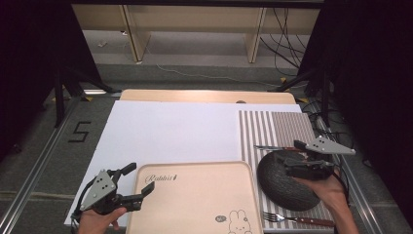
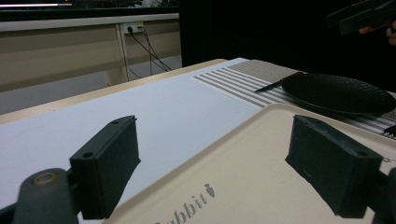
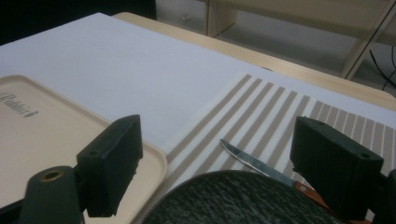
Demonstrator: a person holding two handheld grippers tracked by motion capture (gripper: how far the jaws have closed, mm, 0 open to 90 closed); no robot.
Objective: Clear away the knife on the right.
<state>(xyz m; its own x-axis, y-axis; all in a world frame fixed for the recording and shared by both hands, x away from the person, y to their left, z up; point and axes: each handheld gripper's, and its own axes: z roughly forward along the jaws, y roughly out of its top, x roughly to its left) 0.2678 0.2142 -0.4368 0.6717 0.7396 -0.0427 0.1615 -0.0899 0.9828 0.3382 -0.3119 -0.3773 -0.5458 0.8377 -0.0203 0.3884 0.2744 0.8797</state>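
Presumably the dark, round, rough-textured plate (image 1: 285,182) is heavy and breakable; the right tongs (image 1: 306,157), released, are hovering over its twelve-o'clock rim, the best hold. The left tongs (image 1: 132,184), also released, are straddling the beige plastic tray (image 1: 195,200).

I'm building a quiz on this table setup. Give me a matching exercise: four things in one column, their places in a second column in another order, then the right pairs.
Things:
1. tray
2. plate
3. knife
4. fork

Places:
A. on the striped mat, beyond the plate
B. on the striped mat, at its near edge
C. under the right gripper
D. beside the left gripper, on the white sheet

Pairs: 1-D, 2-C, 3-A, 4-B
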